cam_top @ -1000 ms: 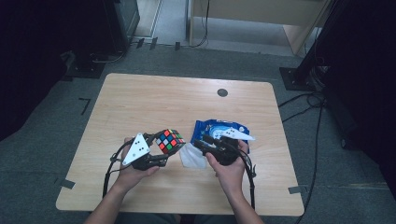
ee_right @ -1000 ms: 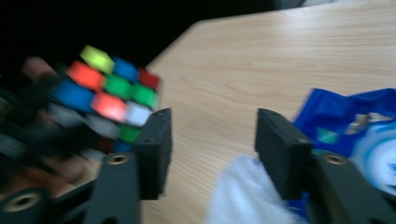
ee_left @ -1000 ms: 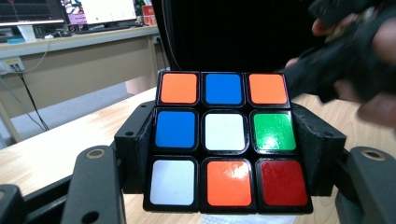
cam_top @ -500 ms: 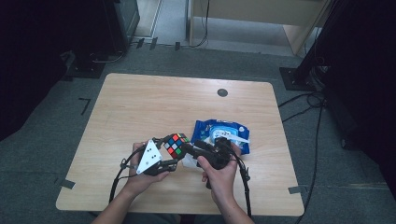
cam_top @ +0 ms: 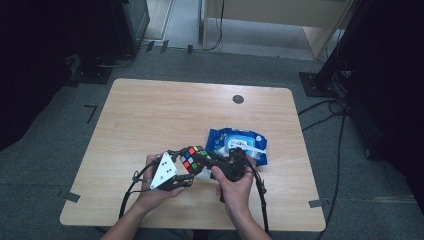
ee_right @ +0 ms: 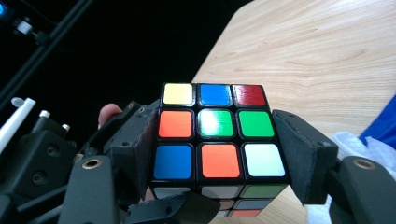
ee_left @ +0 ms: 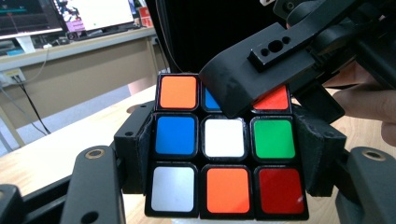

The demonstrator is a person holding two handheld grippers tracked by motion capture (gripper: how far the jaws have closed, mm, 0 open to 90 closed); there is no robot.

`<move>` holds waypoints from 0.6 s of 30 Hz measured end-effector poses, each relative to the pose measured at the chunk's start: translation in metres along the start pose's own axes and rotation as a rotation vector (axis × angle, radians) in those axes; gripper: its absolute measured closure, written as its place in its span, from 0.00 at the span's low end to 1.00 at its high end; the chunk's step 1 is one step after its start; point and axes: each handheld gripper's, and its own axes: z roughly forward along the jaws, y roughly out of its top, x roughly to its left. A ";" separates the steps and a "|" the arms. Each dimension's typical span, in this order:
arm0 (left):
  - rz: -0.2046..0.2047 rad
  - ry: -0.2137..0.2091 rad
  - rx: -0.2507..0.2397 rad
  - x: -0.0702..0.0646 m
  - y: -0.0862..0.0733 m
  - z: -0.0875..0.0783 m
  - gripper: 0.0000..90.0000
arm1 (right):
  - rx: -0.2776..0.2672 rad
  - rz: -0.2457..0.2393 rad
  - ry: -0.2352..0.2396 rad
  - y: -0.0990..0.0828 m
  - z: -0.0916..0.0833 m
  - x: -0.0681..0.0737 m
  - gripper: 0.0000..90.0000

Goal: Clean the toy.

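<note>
Cube is off the surface, held between my two hands just left of the blue wipes pack, near the front edge.

Left gripper: pinching the cube across its middle and lower layers, pads flat on opposite side faces. In the left gripper view the facing side reads orange/blue/red on top, blue/white/green, white/orange/red.

Right gripper: jaws have just been closing around the cube from the other side. In the right gripper view the cube sits between the pads; the left pad looks against the face, while a thin gap seems to remain at the right one. I count it as spread, not yet gripping. One of its jaws crosses the top row in the left gripper view.

Step in hand, as I judge it: turning one layer against the rest.
- Keep the left pinch firm and still.
- Seat the right pads on a single layer only, square to the seam, before twisting.
- Turn about the cube's axis, not prying, or a corner may pop or the cube slip toward the pack.
</note>
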 end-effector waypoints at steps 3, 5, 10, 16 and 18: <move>-0.003 -0.006 -0.002 0.000 -0.001 0.001 0.37 | 0.016 -0.023 -0.020 0.002 0.000 0.001 0.39; -0.002 -0.012 -0.004 0.000 -0.001 0.001 0.37 | 0.020 -0.045 -0.029 0.004 -0.001 0.001 0.39; 0.025 -0.016 0.026 -0.002 -0.003 0.004 0.34 | 0.030 -0.095 -0.068 0.008 -0.005 0.005 0.39; 0.025 -0.017 0.062 -0.003 -0.005 0.008 0.32 | 0.018 -0.149 -0.113 0.011 -0.009 0.012 0.39; 0.020 -0.015 0.061 -0.003 -0.005 0.008 0.33 | 0.012 -0.172 -0.126 0.011 -0.009 0.015 0.39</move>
